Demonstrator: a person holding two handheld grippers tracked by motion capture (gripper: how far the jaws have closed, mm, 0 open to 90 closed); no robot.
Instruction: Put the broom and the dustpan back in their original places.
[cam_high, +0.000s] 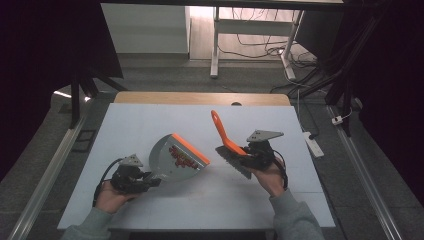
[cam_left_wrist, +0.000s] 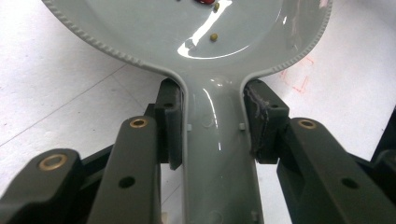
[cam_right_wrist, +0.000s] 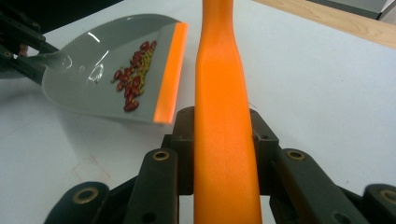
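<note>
Forearms and sleeves enter at the bottom edge of the high view; from there we work left to right.

Lower left: left gripper (cam_high: 134, 181), black, jaws clamped on the narrow handle of the grey dustpan (cam_high: 175, 160). In the left gripper view the pads (cam_left_wrist: 171, 122) press the handle from both sides. We read the pan as smooth glossy plastic with a ribbed rim and an orange rubber-like lip along its front edge. It sits tilted, left of centre on the table (cam_high: 140, 125), lip toward the upper right of the frame.

Inside the pan: a small heap of beans (cam_right_wrist: 134, 78), dark red ovals mixed with smaller yellowish grains, gathered near the lip.

Right of centre: brush (cam_high: 227, 142), with a flat orange handle rising toward the upper middle of the frame and a dark bristle head angled low. Right gripper (cam_high: 255, 152) has its jaws clamped across the handle; the right gripper view shows the smooth matte orange strip pinched between them. Brush and pan are near each other but apart.

Table surface is pale, matte, sheet-like, with a wooden edge at the far side.

Our judgement: sweeping looks done, since the beans lie in the pan and we see none loose on the sheet. The step in hand seems to be parting brush from pan. Next move likely calls for tipping the pan back so the heap slides away from the lip before carrying.
</note>
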